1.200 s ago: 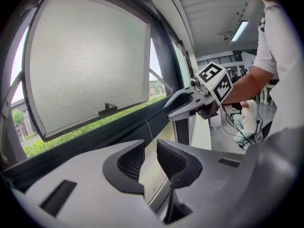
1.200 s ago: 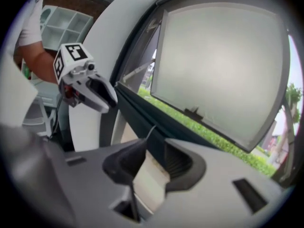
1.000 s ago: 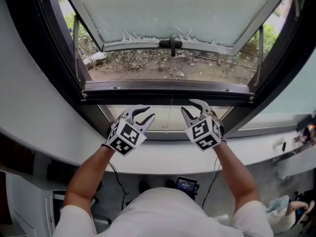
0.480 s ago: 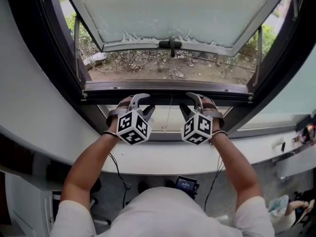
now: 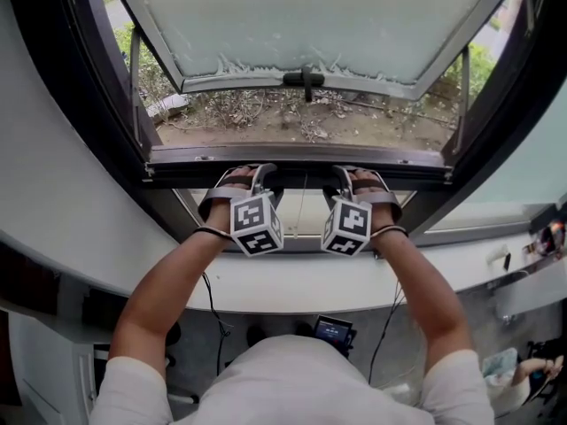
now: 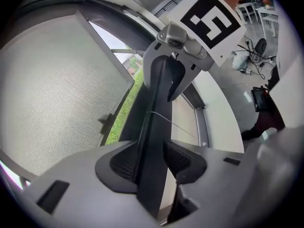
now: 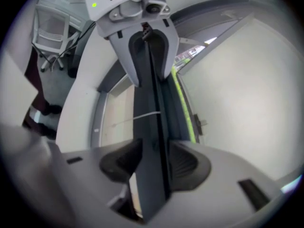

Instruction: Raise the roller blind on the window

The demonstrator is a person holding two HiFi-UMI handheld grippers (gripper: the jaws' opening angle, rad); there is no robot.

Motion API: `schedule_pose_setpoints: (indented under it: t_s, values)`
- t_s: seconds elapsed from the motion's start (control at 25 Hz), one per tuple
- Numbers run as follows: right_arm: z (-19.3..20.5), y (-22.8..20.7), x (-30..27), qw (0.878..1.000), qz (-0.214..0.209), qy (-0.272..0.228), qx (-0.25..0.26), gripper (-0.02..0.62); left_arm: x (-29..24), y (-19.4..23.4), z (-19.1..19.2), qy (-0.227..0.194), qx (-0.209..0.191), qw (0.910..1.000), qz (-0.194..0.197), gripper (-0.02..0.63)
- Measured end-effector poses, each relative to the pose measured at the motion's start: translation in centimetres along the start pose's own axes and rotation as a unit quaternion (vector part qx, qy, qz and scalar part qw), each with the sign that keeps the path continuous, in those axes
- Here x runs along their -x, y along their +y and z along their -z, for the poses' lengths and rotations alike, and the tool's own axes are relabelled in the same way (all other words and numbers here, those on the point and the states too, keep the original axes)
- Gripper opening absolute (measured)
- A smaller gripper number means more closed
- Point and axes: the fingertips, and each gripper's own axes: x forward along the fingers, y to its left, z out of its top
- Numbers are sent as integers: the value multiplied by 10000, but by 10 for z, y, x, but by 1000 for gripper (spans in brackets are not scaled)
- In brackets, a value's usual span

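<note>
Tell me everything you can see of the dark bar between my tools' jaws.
The dark bar is a long, slim, metal-looking rail lying level across the open window. A thin pale cord hangs from its middle. It runs edge-on between the jaws of the left tool and right tool; the left's jaws are opening, and neither looks clamped.

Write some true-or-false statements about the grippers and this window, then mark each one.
1. The left gripper and the right gripper are both at the dark bar. True.
2. The left gripper is clear of the bar. False: the bar runs between its fingers, which are opening.
3. The window sash stands open, with ground showing beneath it. True.
4. The thin cord hangs to the left of both grippers. False: it hangs between them.
</note>
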Motion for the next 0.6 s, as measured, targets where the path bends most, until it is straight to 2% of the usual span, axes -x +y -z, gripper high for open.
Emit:
schedule_pose_setpoints:
  t_s: [0.16,0.32,0.44,0.6]
  values:
    - [1,3,-1,9997,-74,120,198,172,-5,-1,3,117,-174,9997,-93,172]
    - [4,0,0,9990,94,267,352,172,-7,-2,0,164,-205,9996,-132,170]
    - [3,3,-1,9993,142,236,236,172,-7,-4,2,268,-290,9991,-179,158]
    - [2,7,0,9997,176,183,-2,171,-6,-6,1,324,-161,9993,-36,141]
